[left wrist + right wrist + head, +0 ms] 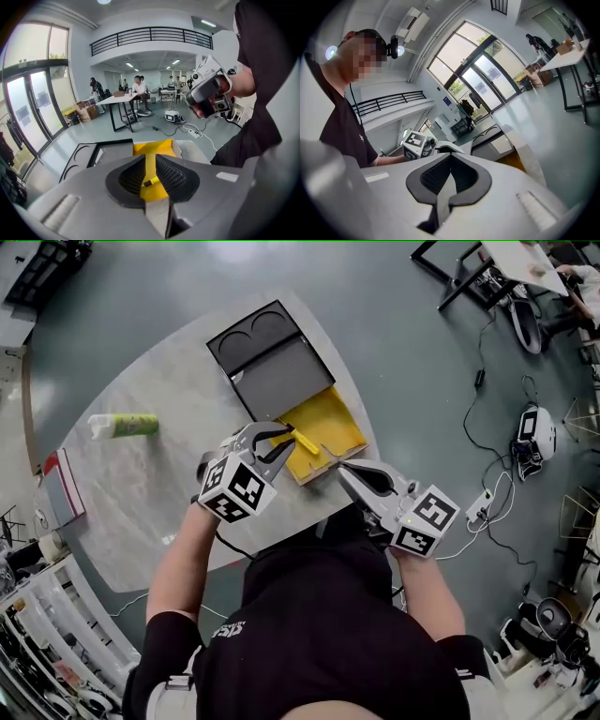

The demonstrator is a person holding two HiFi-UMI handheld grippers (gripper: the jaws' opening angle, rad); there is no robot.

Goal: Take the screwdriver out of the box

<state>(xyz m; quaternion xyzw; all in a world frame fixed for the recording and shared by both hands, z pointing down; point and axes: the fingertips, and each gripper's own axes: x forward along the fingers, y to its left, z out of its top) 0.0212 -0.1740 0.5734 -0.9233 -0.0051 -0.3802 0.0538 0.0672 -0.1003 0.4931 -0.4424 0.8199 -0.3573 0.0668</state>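
Looking down, we see the box (334, 414) open on the tabletop (159, 498). Its black lid (267, 357) lies flat behind it. The yellow screwdriver (304, 440) lies in the box's yellow inside, near its left wall. Our left tongs (150, 161) hang over it, released, with the screwdriver showing in the narrow gap between the jaws, unpinched. Our right tongs (449, 157) are clenched on nothing, beside the box's near corner. A green bottle (127, 426) lies well apart, leftward.

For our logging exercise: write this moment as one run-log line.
left gripper: open, over screwdriver | screwdriver: lying in box | right gripper: shut, empty, beside box
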